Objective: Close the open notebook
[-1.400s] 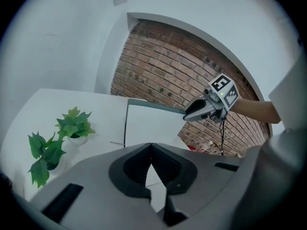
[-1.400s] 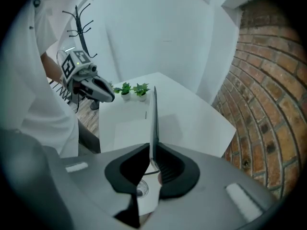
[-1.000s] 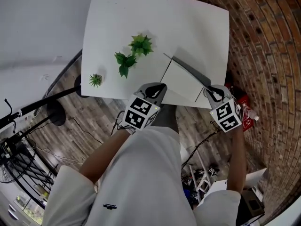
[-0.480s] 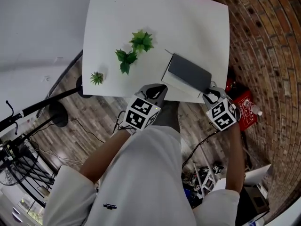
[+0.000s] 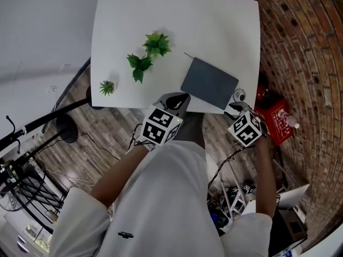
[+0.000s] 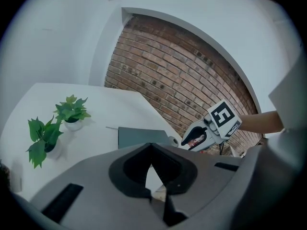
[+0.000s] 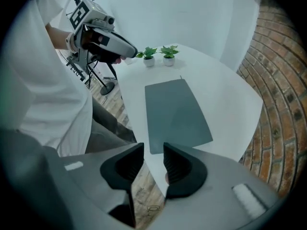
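Grey notebook (image 5: 209, 83) closed flat on table (image 5: 161, 15), small pots (image 7: 149, 63) — green plants (image 5: 156, 44)

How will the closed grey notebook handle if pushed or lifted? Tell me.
The thin grey rectangular notebook lies flat on the smooth white table, so it would probably slide, not roll or tip. It looks slim, so likely light. Lifted by one edge, its cover may flop open.

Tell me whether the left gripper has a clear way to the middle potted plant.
Probably yes: the left gripper sits at the near edge of the table, whose bare top alone lies between it and the middle potted plant; the closed notebook lies off to the right.
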Tool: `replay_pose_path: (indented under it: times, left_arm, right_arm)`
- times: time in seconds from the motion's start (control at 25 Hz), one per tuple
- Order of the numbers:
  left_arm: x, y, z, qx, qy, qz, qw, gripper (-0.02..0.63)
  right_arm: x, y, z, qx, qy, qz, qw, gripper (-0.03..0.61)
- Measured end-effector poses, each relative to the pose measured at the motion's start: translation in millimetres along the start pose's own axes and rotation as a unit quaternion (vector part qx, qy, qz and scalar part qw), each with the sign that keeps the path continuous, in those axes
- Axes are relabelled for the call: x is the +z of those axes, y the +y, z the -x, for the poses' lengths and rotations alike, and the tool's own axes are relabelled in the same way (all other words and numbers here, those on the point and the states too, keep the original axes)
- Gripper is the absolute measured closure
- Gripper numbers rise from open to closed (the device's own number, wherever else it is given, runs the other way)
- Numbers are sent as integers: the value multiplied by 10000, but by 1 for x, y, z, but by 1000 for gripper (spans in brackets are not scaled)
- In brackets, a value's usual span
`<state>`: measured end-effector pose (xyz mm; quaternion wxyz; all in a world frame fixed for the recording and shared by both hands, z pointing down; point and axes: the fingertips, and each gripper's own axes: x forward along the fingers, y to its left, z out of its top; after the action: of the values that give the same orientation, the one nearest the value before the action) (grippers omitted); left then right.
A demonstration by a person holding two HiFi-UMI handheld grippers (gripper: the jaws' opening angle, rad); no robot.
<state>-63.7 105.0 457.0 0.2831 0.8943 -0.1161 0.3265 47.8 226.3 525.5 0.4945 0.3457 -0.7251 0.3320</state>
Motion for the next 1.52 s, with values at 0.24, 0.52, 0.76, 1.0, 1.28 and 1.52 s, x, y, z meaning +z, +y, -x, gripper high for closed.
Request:
replay_pose_path:
  times: [0.24,0.52,0.76,1.0,1.28,1.52]
  left_arm:
    - [-2,-3,-3,-22,41,14,10000,604]
    - [-1,-5,3,-64,12,26,10000,604]
    - [6,-9,22,-119,-149,-32,9998,604]
    - [20,-13,52,-137,-384,-281,9988,604]
    - [39,-8,87,30,-772,-178,9969,604]
    - [81,-14,115,308,-1432,-58,9892,606]
  right_arm:
    - [-4,6,-2,4,-91,-304,9995,452]
    - [13,6,17,-508,-681,-860,9927,558]
    - [39,14,42,-981,-1369,-1420,9754,568]
    - [75,14,82,-1624,-2135,-1852,9454,567]
    - [106,-1,140,-2047,-2940,-1980,9124,568]
    - [136,-21,208,-2418,-3662,-1737,8816,568]
